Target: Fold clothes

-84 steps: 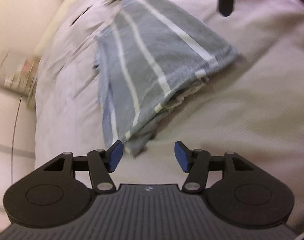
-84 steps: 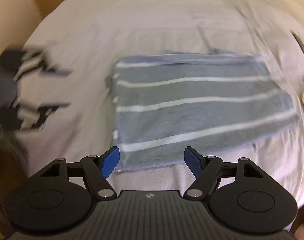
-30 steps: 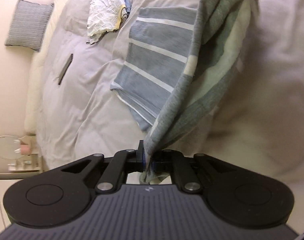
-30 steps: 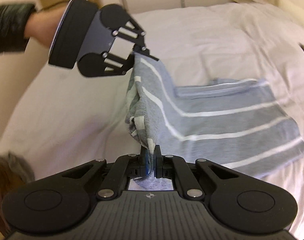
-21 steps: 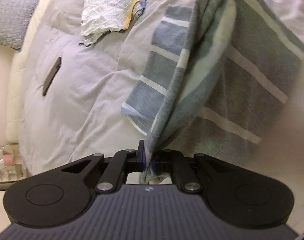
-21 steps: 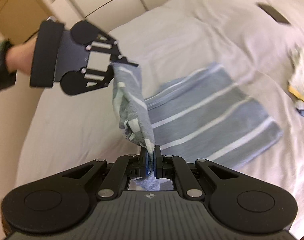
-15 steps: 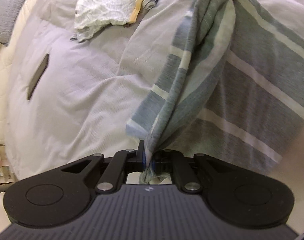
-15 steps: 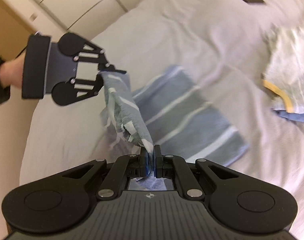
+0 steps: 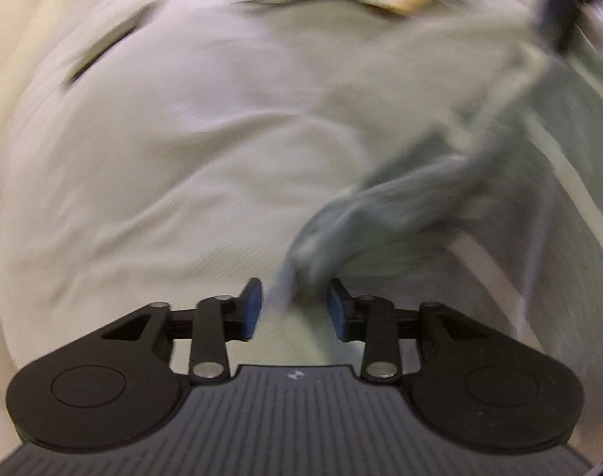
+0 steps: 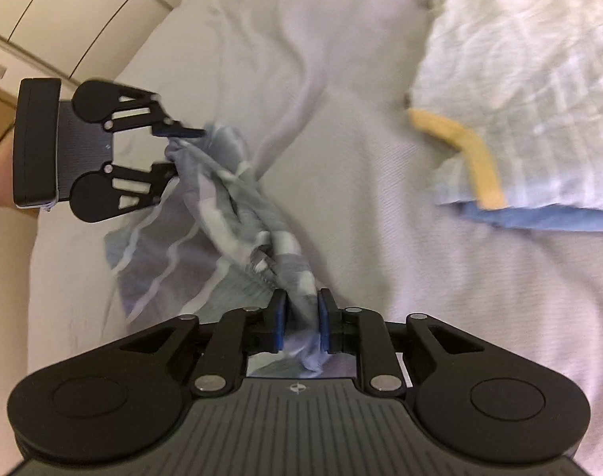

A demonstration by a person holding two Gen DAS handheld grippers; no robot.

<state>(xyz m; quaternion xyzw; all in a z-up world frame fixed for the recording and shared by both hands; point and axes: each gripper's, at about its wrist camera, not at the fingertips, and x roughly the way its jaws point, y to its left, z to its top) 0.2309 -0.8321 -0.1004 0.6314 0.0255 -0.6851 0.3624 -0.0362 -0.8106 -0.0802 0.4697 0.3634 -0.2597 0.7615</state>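
Left gripper (image 9: 293, 309) stands with its blue pads apart, the bunched edge of the grey striped garment (image 10: 238, 214) loose between them; the left view is heavily motion-blurred. Right gripper (image 10: 300, 323) has a narrow gap between its pads with a fold of the same garment running through it, so whether it pinches the cloth cannot be told; the garment lies rumpled on the pale bedsheet (image 10: 341, 158). Beyond the garment on the sheet: a crinkled white cloth with yellow and blue trim (image 10: 519, 79); no readable writing.
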